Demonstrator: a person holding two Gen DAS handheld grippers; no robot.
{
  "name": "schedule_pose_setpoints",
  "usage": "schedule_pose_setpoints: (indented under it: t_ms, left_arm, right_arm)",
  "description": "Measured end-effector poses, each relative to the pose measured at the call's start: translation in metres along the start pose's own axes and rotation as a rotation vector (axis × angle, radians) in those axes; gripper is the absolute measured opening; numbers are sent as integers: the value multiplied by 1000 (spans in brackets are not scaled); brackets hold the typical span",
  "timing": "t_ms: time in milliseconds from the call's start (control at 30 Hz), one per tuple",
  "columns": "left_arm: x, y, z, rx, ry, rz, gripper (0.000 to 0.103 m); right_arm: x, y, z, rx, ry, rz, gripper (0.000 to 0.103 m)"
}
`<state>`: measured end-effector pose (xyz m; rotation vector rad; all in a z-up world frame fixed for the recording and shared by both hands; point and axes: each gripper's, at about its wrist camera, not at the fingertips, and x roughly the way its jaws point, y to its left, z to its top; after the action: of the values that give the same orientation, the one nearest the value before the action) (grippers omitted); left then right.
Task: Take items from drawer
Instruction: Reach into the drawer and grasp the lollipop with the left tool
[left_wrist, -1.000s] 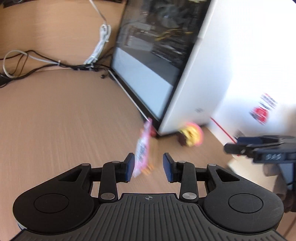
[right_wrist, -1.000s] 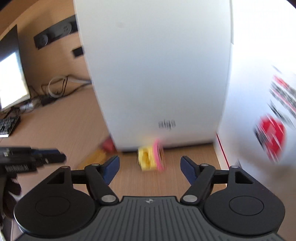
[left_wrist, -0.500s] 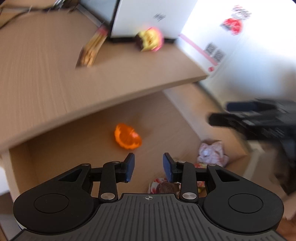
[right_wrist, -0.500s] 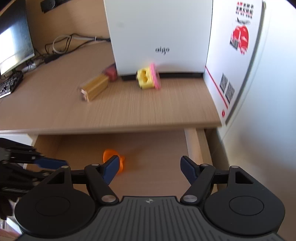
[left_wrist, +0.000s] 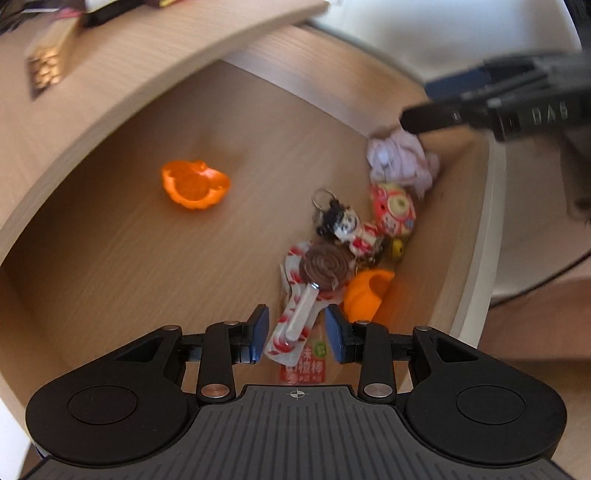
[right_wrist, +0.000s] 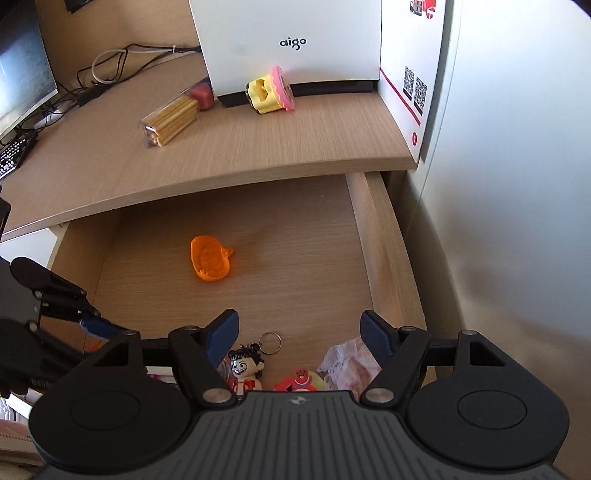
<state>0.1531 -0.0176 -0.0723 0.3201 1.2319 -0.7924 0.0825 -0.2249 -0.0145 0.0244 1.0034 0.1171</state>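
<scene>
**Wood drawer open, both claws poised over the trinkets**

Pale wood lines the open drawer (right_wrist: 388, 258), pulled out from under the bench (right_wrist: 258, 147) so that its contents lie exposed from above. Most items crowd together at the drawer's near end: a chocolate-swirl lollipop (left_wrist: 314, 280) in a red-and-white wrapper, a small doll keychain (left_wrist: 347, 225), a round red patterned toy (left_wrist: 393, 208), a crumpled pink cloth (left_wrist: 402, 158) and an orange cup-shaped piece (left_wrist: 365, 295). An orange moulded shape (right_wrist: 210, 258) sits alone, well apart, mid-drawer.

The left claw (left_wrist: 295, 334) points steeply down with the lollipop's stick and wrapper between its jaws; the pads stand apart from it on both sides, so nothing is gripped. That alignment suggests the lollipop is its chosen target. The right claw (right_wrist: 299, 332) hangs wide open and empty above the keychain and cloth, likely lining up its own pick.

On the bench already rest a clear box of sticks (right_wrist: 170, 118) and a yellow-and-pink toy (right_wrist: 269, 92).
</scene>
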Motion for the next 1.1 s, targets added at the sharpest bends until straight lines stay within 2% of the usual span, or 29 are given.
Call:
schedule_pose_setpoints:
  t_ms: [133, 333, 467, 600, 667, 700, 767, 867, 1033, 1100]
  left_arm:
    - [17, -6, 6, 65, 33, -15, 37]
    - [48, -23, 18, 206, 97, 18, 38]
    - [62, -30, 23, 248, 75, 34, 40]
    - [69, -26, 30, 190, 41, 30, 41]
    - [71, -23, 30, 144, 42, 23, 33]
    - [70, -20, 29, 111, 42, 16, 21]
    - [62, -11, 24, 60, 17, -8, 20]
    - [40, 1, 10, 15, -25, 16, 20]
    - [-5, 28, -21, -137, -95, 33, 20]
    - [-20, 28, -21, -212, -130, 40, 20]
  right_arm:
    - [4, 0, 0, -2, 14, -1, 73]
    - [7, 1, -3, 7, 31, -4, 73]
    - [7, 0, -4, 12, 39, -9, 73]
    - [11, -1, -2, 13, 48, -15, 73]
    - [13, -1, 0, 7, 49, -15, 73]
    - [13, -1, 0, 4, 48, -16, 73]
    - [13, -1, 2, 0, 43, -18, 73]
    - [14, -3, 6, 0, 34, -16, 73]
    - [30, 2, 21, -17, 32, 9, 73]
    - [40, 11, 28, -47, 38, 37, 73]
